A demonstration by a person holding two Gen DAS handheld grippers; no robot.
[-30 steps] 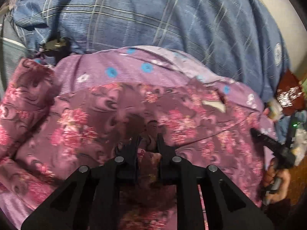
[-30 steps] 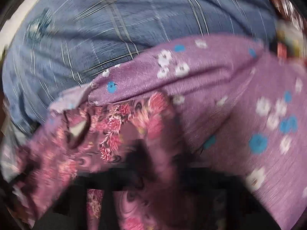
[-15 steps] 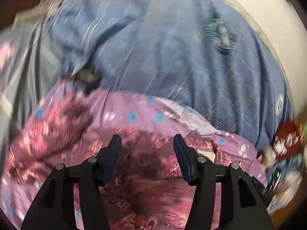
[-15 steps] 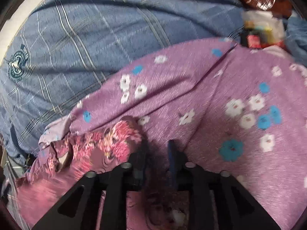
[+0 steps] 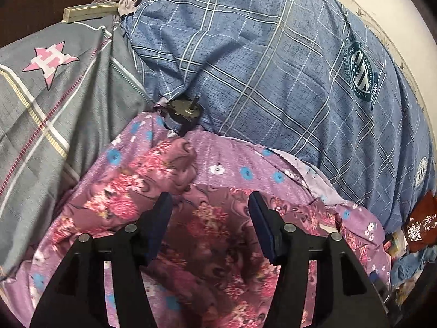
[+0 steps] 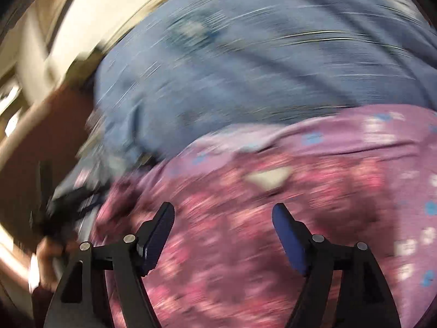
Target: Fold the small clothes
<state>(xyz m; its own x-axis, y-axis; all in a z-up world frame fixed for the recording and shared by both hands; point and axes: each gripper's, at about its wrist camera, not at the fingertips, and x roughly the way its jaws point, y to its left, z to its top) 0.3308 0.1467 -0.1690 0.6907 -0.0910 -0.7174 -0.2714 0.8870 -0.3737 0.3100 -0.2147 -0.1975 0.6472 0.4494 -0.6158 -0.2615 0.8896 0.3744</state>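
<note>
A small dark-pink floral garment (image 5: 210,227) lies crumpled on a lilac cloth with blue and white flowers (image 5: 232,161). My left gripper (image 5: 208,199) hovers above it, open, with nothing between its fingers. The right wrist view is badly blurred. In it the floral garment (image 6: 245,246) fills the lower half, with a pale tag on it, and the lilac cloth (image 6: 382,131) lies at the right. My right gripper (image 6: 223,209) is above the garment. Its jaws are opening wide and hold nothing.
A blue plaid duvet (image 5: 273,68) bulges behind the garment. A grey pillow with a pink star (image 5: 54,82) lies at the left. A small metal object (image 5: 185,109) sits in the fold between them. A red packet (image 5: 420,224) lies at the right edge. A hand (image 6: 49,248) shows at the far left.
Both grippers were shut on the floral garment; both have let go, opened and pulled back upward. The right wrist view has swung left and is now blurred.
</note>
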